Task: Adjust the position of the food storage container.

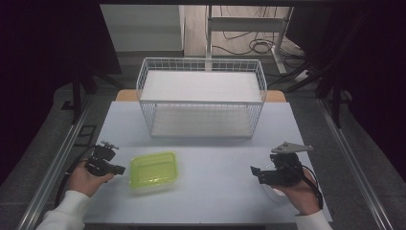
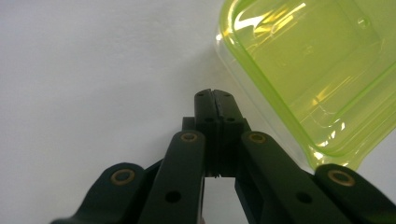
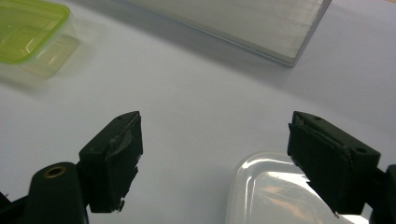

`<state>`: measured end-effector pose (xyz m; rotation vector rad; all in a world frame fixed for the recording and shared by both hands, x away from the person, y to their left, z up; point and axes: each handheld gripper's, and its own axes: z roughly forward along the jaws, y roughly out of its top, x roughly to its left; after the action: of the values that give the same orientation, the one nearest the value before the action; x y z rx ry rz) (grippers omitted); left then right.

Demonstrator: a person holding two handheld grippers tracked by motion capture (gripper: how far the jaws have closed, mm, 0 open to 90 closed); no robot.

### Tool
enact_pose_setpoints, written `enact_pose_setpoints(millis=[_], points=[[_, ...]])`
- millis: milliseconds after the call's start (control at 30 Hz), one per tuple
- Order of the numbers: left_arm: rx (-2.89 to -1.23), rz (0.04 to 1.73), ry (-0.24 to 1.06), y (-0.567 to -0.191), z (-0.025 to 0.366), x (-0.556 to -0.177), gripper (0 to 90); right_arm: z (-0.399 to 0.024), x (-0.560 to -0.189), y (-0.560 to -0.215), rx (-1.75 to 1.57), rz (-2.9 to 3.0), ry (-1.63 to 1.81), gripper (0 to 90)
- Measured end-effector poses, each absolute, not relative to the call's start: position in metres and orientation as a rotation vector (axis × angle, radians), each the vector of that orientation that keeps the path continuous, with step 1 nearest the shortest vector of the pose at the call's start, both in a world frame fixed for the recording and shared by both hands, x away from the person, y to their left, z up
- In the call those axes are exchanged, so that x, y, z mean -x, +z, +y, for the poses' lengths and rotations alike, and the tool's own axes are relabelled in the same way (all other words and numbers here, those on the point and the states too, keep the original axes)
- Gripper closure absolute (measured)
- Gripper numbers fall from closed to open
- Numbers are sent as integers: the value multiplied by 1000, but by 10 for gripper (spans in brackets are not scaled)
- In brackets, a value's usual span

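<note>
Currently the left gripper [image 1: 119, 169] sits at the table's [image 1: 215, 191] left edge, jaws pressed together with nothing between them; the left gripper view confirms the pads meet flush. Its tips are just beside the green container [image 1: 154, 170], short of its left wall, not touching as far as I can tell. Container lies flat on the table, left of centre, in front of the white wire basket [image 1: 201, 96] and well apart from it. Right gripper [image 1: 254, 173] is on the table's right side, jaws spread wide, nothing pinched. In the right gripper view a clear lid [image 3: 261, 191] lies on the table near the jaws, partly under the right-hand one; contact unclear. Green container shows far off at upper left there.
</note>
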<state>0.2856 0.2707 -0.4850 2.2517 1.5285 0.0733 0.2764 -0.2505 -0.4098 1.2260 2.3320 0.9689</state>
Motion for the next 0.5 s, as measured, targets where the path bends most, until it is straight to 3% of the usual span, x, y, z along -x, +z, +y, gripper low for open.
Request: enact_pose_setpoints(millis=[500], points=[[-2277, 1462, 34, -494, 236, -298, 900, -253, -275, -410, -1235, 2325, 965, 181]])
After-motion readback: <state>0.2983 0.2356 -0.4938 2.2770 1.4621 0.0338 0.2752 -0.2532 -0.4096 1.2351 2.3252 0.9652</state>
